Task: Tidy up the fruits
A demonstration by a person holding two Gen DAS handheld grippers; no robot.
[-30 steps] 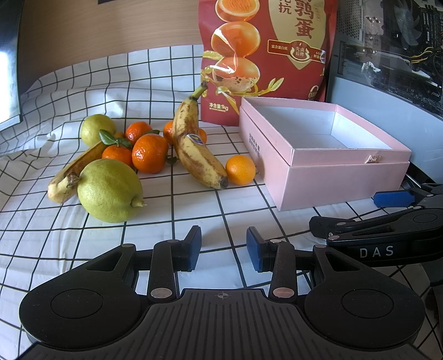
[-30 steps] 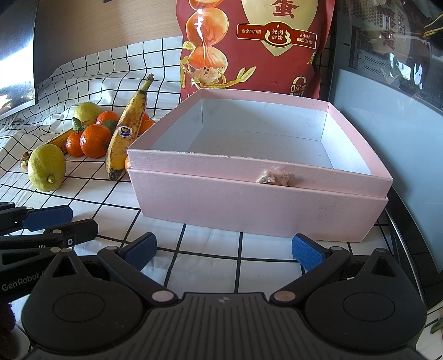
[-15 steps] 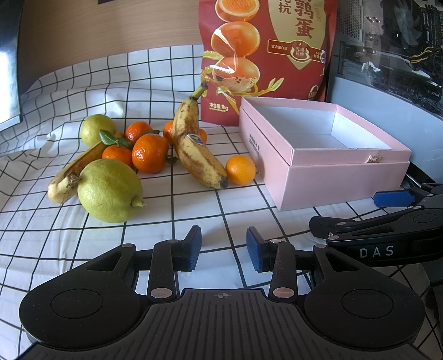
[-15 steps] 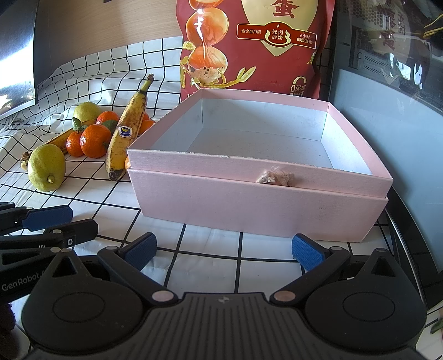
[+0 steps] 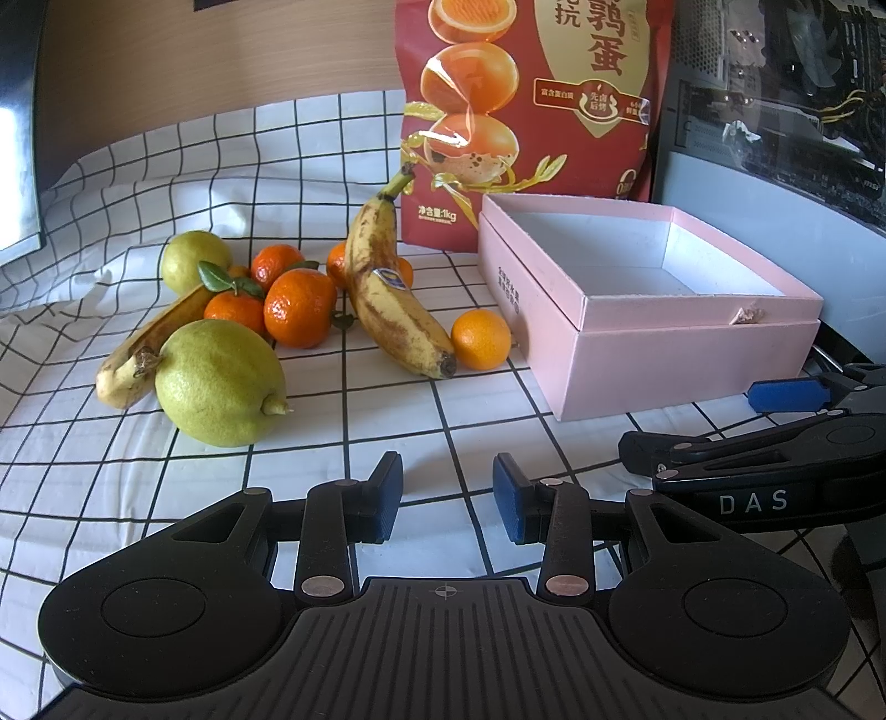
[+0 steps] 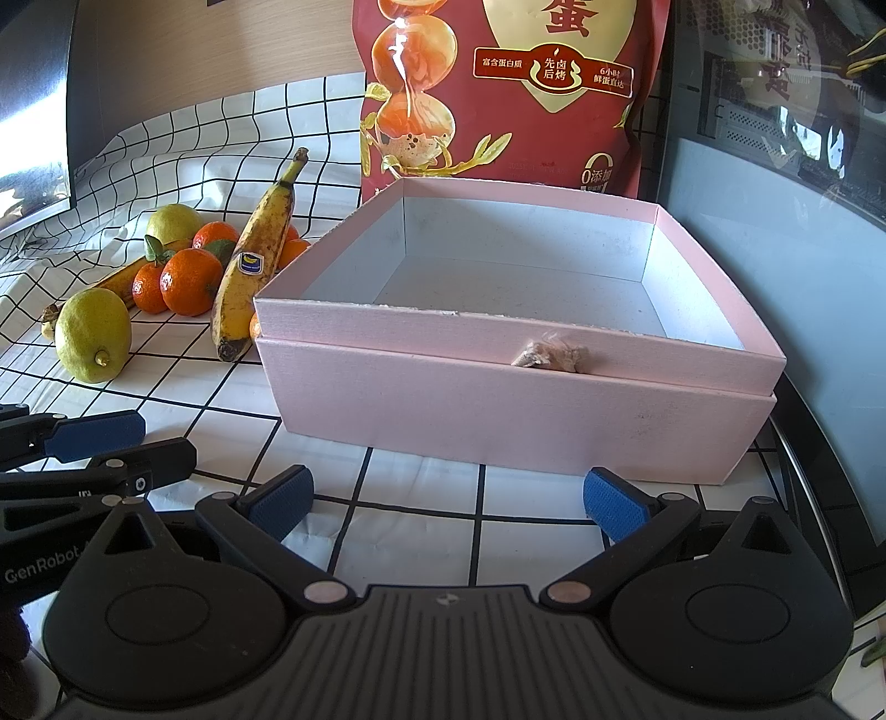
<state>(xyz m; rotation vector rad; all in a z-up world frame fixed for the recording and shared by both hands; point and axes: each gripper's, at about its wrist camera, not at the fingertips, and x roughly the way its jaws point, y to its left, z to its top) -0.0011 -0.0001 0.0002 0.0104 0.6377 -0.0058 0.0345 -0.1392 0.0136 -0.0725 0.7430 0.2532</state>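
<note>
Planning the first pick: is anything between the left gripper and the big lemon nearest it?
Nothing visible. Only bare checked cloth lies between the left gripper and the near lemon. A banana touches the lemon's far left side, not the approach side. The jaws stand apart with nothing between them.

- A white cloth with a black grid (image 5: 310,166) is covering the tabletop and rumpling up at its far edge.
- A wood-grain wall (image 5: 221,50) is standing behind it.
- Bright light is falling from the left.
- A dark glass-fronted case (image 6: 775,111) is reflecting it at the right edge, over a grey panel (image 6: 775,232).
</note>
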